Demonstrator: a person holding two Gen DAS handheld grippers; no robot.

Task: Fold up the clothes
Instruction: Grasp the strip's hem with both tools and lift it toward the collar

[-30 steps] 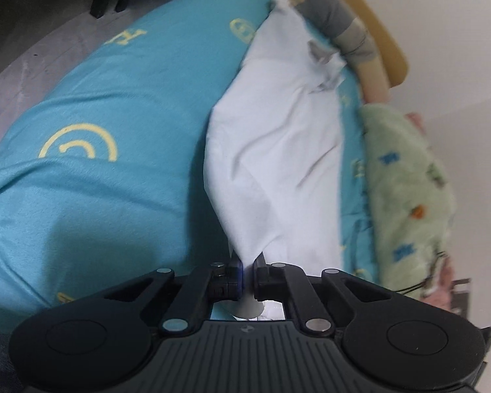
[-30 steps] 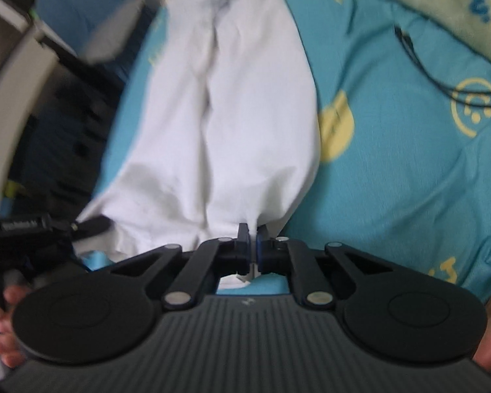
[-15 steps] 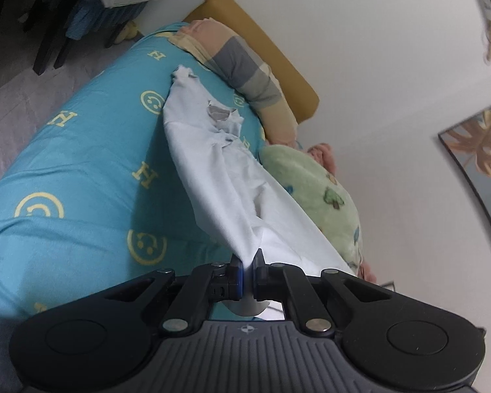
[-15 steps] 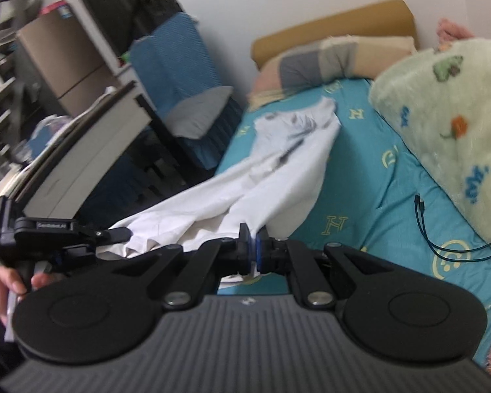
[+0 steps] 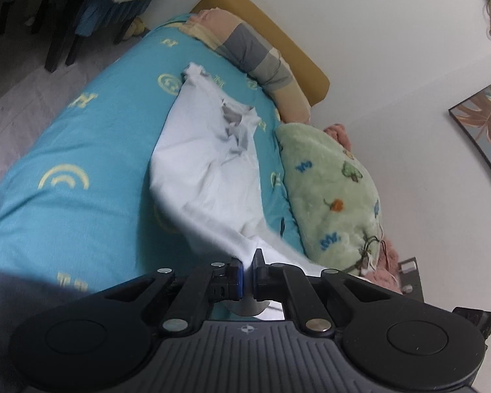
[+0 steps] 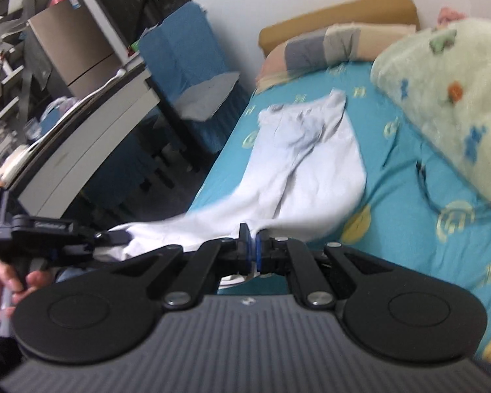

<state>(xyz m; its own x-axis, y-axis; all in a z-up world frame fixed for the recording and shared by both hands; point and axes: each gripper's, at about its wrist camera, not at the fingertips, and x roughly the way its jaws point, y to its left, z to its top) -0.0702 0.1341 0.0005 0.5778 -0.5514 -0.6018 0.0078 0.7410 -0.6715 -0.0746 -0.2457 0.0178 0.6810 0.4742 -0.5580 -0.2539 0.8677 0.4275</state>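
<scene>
A white garment (image 5: 206, 163) lies lengthwise on the teal bed sheet (image 5: 81, 137), its far end near the pillows and its near end lifted off the bed. My left gripper (image 5: 248, 263) is shut on the near hem of this white garment. In the right wrist view the white garment (image 6: 311, 163) stretches from the bed toward me, and my right gripper (image 6: 252, 245) is shut on another corner of its hem. The left gripper (image 6: 127, 237) also shows there at the left, pinching the cloth, with a hand (image 6: 3, 278) on its handle.
A green plush blanket (image 5: 327, 193) lies beside the garment along the wall, with a black cord (image 6: 425, 183) on the sheet. A striped pillow (image 5: 255, 52) and a mustard headboard (image 5: 278, 32) close the far end. A blue chair (image 6: 186, 75) and a desk (image 6: 81, 137) stand beside the bed.
Both grippers have risen, lifting the garment's near hem off the bed. The views now reach the pillows and the wall. The garment hangs stretched between the grippers and the bed.
</scene>
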